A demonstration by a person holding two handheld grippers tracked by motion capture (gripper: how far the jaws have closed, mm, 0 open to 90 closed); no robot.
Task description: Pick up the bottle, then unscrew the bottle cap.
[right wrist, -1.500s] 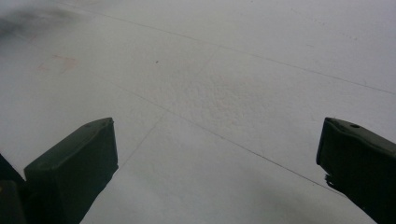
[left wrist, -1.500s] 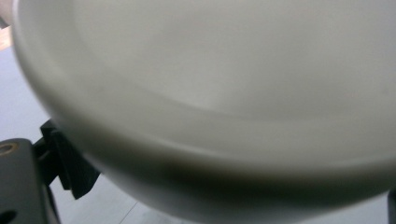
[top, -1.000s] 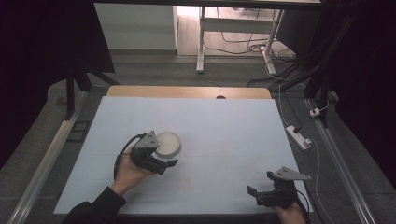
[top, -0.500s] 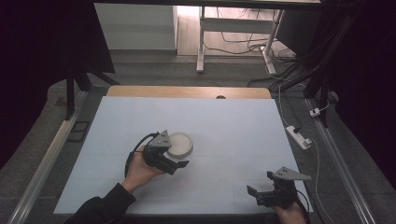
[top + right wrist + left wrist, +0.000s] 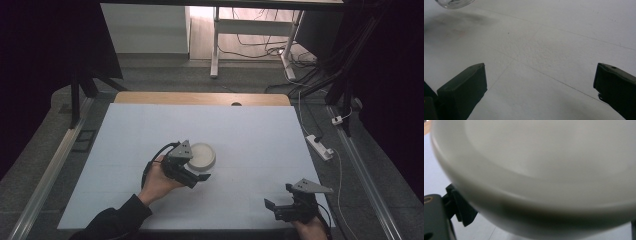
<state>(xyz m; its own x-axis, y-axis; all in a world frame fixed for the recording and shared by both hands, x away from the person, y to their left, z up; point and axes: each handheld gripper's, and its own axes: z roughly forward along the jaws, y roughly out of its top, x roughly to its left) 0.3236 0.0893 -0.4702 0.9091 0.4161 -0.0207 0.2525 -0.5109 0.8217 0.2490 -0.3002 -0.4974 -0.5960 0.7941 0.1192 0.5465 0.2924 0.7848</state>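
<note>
High view: we hold a white bowl (image 5: 202, 155) near the worktop's (image 5: 260, 130) middle.
Our left gripper (image 5: 192, 167) has its jaws around the bowl's near rim; in the left gripper view the bowl (image 5: 544, 170) sits right against the camera, one jaw below it at the left. Well apart, at the near right edge, our right gripper (image 5: 282, 205) rests with jaws released and wide, bare worktop (image 5: 554, 50) between them.

High view looks forward, down over table (image 5: 250, 125). Left gripper view pressed close against white bowl (image 5: 544, 170). Right gripper view low, skimming same table.
</note>
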